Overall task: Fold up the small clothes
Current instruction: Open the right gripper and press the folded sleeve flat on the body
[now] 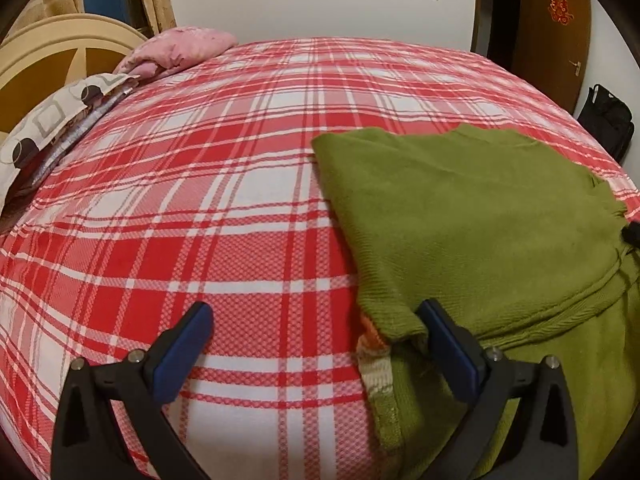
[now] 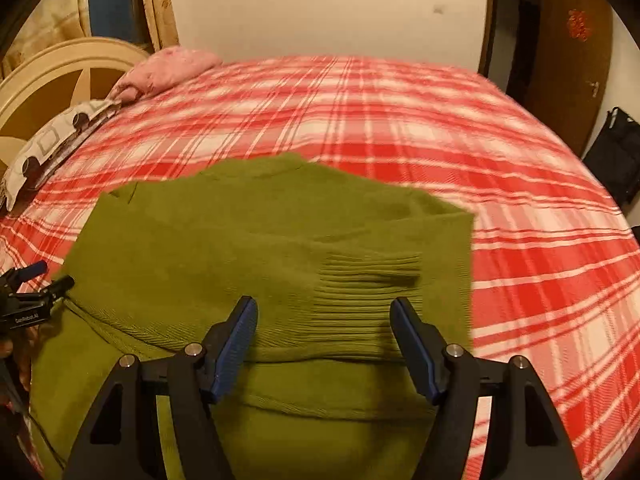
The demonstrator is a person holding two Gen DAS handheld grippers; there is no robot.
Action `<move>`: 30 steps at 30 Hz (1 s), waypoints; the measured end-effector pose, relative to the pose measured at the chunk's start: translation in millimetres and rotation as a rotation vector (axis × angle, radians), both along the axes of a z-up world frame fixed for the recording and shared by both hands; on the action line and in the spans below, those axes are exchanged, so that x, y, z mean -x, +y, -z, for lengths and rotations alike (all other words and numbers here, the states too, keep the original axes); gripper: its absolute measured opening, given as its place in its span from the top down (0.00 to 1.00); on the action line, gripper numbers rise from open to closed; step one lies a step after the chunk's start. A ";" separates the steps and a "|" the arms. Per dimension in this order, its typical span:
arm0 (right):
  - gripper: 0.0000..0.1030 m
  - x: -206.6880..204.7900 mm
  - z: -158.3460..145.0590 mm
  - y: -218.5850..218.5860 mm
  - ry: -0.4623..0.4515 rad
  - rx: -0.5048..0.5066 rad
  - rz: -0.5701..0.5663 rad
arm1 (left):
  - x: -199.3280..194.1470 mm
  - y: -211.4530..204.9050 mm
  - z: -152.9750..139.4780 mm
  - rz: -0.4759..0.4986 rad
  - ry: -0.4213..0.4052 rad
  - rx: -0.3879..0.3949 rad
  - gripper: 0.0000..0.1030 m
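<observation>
A green knit sweater point(image 1: 480, 220) lies partly folded on the red-and-white plaid bed point(image 1: 208, 184). In the left wrist view it fills the right side, and a striped orange-and-cream edge point(image 1: 372, 348) peeks out under its near corner. My left gripper point(image 1: 316, 318) is open wide over the bedcover, its right finger point(image 1: 436, 328) against the sweater's left edge. In the right wrist view my right gripper point(image 2: 324, 312) hangs open just above the sweater point(image 2: 240, 248), near a ribbed cuff point(image 2: 372, 280) folded across it. The left gripper point(image 2: 36, 280) shows at the left edge there.
A pink pillow point(image 1: 180, 48) and a patterned pillow point(image 1: 52, 120) lie by the cream headboard point(image 1: 56, 52) at the far left. A brown door point(image 1: 556, 36) and a black bag point(image 1: 608, 120) stand beyond the bed's right side. Plaid cover stretches left of the sweater.
</observation>
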State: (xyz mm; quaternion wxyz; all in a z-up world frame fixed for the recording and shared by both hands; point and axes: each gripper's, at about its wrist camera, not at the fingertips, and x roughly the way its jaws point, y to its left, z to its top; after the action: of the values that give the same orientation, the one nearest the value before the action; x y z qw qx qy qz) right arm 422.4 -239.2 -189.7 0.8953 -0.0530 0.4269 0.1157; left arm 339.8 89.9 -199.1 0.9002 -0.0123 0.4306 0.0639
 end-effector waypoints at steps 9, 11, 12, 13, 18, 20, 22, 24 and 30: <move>0.33 19.2 16.9 -4.8 0.000 0.038 -0.002 | 0.2 4.0 1.8 0.001 0.001 0.037 0.00; 0.33 19.9 16.8 -4.1 0.001 0.035 0.001 | 0.8 4.7 1.9 -0.001 0.000 0.047 0.00; 0.33 21.7 17.0 -4.4 0.003 0.031 0.006 | 1.8 5.1 2.0 -0.002 0.000 0.051 0.00; 0.33 24.3 17.5 -4.7 0.001 0.031 0.009 | 3.0 5.7 2.2 -0.004 0.000 0.056 0.00; 0.33 40.0 18.3 -10.1 -0.014 0.026 0.023 | 12.4 8.2 -1.6 -0.002 -0.019 0.092 0.00; 0.33 54.2 11.0 -19.0 -0.007 -0.002 0.027 | 28.3 12.2 -5.3 -0.001 -0.017 0.156 0.00; 0.33 72.0 3.4 -29.4 -0.009 -0.027 0.031 | 48.4 11.7 -8.8 -0.003 -0.022 0.156 0.00; 0.33 94.2 -5.7 -42.4 -0.036 -0.045 0.041 | 76.5 8.5 -16.3 0.004 -0.052 0.126 0.00; 0.33 150.3 -18.4 -66.8 -0.054 -0.090 0.080 | 142.1 0.0 -49.0 0.038 -0.121 0.095 0.00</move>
State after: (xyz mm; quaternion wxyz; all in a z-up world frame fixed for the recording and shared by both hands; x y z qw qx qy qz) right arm 272.1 -306.0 -171.4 0.9119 0.0010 0.3987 0.0975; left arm 197.7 89.9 -150.1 0.9240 -0.0506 0.3781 0.0253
